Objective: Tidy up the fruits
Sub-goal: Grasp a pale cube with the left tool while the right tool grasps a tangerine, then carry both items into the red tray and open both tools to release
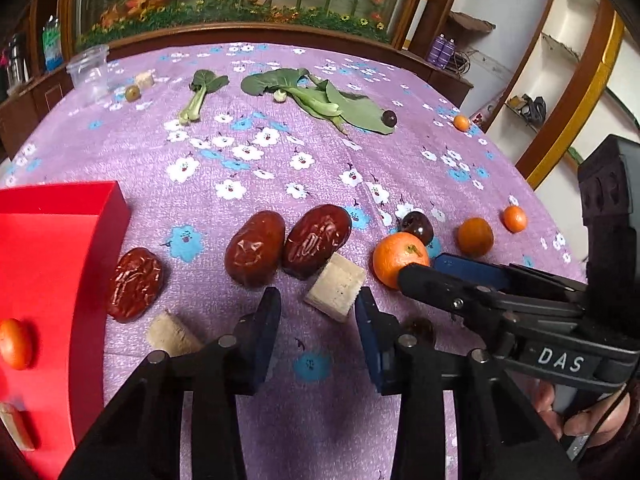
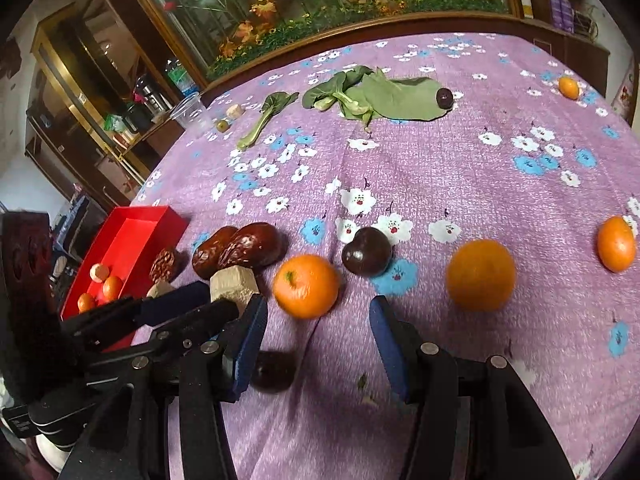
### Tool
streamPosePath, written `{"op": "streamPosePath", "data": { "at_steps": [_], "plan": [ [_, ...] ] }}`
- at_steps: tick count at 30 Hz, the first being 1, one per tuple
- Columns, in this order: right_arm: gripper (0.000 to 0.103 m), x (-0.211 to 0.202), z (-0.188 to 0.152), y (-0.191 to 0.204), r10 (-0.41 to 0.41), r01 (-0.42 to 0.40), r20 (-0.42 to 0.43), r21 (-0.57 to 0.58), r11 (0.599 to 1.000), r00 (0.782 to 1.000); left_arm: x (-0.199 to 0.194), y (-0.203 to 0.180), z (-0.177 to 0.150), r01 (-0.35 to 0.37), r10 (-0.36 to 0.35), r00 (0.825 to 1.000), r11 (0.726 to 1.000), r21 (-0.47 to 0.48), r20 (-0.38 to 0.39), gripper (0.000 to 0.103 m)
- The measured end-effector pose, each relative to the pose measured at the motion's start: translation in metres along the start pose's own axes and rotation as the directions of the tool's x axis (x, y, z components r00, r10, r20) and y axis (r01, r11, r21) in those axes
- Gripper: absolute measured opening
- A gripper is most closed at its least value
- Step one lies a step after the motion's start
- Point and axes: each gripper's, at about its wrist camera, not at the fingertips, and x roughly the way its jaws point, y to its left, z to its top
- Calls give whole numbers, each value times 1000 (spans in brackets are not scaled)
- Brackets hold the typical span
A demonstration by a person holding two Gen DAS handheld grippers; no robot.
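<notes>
On the purple flowered cloth lie three red dates (image 1: 256, 254), a mandarin (image 1: 398, 259), dark cherries (image 1: 418, 227) and small orange kumquats (image 1: 475, 237). A red tray (image 1: 52, 264) at the left holds kumquats (image 1: 14, 344). My left gripper (image 1: 318, 316) is open and empty, just short of a pale cube (image 1: 336, 286). My right gripper (image 2: 318, 320) is open and empty, close to the mandarin (image 2: 306, 286), with a cherry (image 2: 367, 256) and an orange fruit (image 2: 480, 274) beyond. Another dark cherry (image 2: 274, 372) lies by its left finger. The red tray (image 2: 132, 240) shows at the left.
Green leaf vegetables (image 1: 320, 98) with a cherry (image 1: 389, 118) lie at the far side, beside a clear plastic cup (image 1: 90, 72), a green olive-like fruit (image 1: 132, 93) and a pale cube (image 1: 145, 79). Another pale chunk (image 1: 174, 334) lies near my left finger. A kumquat (image 1: 461, 122) sits far right.
</notes>
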Motion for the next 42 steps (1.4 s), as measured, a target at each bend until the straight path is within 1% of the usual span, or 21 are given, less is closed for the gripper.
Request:
{"op": "streamPosePath", "data": {
  "at_steps": [5, 6, 8, 10, 12, 13, 14, 15, 17, 24, 27, 28, 29, 30, 32, 35, 42],
  "plan": [
    [58, 6, 5, 6, -10, 10, -3, -26, 1000, 1000, -3, 2, 0, -9, 9, 1000, 1000, -7, 13, 36],
    [57, 8, 5, 8, -11, 11, -4, -35, 999, 1000, -5, 3, 0, -13, 13, 1000, 1000, -7, 19, 36],
    [56, 11, 7, 13, -23, 23, 0, -57, 998, 1000, -6, 6, 1, -6, 6, 1000, 1000, -3, 12, 37],
    [53, 15, 8, 15, -21, 21, 1, -66, 998, 1000, -5, 7, 0, -4, 4, 1000, 1000, 0, 7, 38],
    [46, 17, 8, 17, -19, 19, 3, -74, 997, 1000, -4, 6, 0, -5, 5, 1000, 1000, 1, 1, 41],
    [44, 17, 8, 17, -24, 24, 5, -80, 997, 1000, -2, 5, 0, -6, 6, 1000, 1000, 7, -2, 41],
    [40, 17, 8, 17, -27, 27, 5, -83, 996, 1000, -2, 3, 0, -8, 8, 1000, 1000, 13, -4, 42],
    [39, 16, 8, 15, -23, 24, 5, -78, 997, 1000, -1, 3, 0, -4, 4, 1000, 1000, 16, -3, 42],
    [39, 14, 7, 11, -15, 15, 7, -59, 998, 1000, 1, -1, 1, -5, 5, 1000, 1000, 31, -6, 42],
    [39, 0, 3, -4, -26, 26, 29, -6, 1000, 999, 11, -17, 5, 0, 0, 1000, 995, 100, -2, 42],
    [39, -5, 2, -7, -27, 27, 35, 4, 1000, 999, 16, -22, 5, -22, 21, 1000, 993, 117, 4, 40],
    [39, -5, 2, -7, -27, 27, 34, 5, 1000, 999, 17, -22, 5, -28, 28, 1000, 993, 117, 3, 39],
    [39, -5, 1, -7, -28, 28, 34, 6, 1000, 999, 18, -22, 4, -39, 39, 999, 992, 117, 5, 34],
    [39, -4, 1, -7, -28, 28, 33, 6, 1000, 999, 17, -21, 4, -45, 45, 999, 992, 115, 9, 33],
    [39, -4, 0, -6, -30, 30, 32, 4, 1000, 999, 15, -19, 4, -42, 41, 999, 994, 102, 8, 33],
    [39, -7, -1, -4, -24, 24, 42, 3, 1000, 999, 9, -18, 3, -58, 56, 998, 993, 99, 23, 33],
    [39, -18, -5, 7, -16, 16, 61, -7, 1000, 998, -19, -16, -2, -44, 41, 997, 997, 58, 63, 33]
  ]
}}
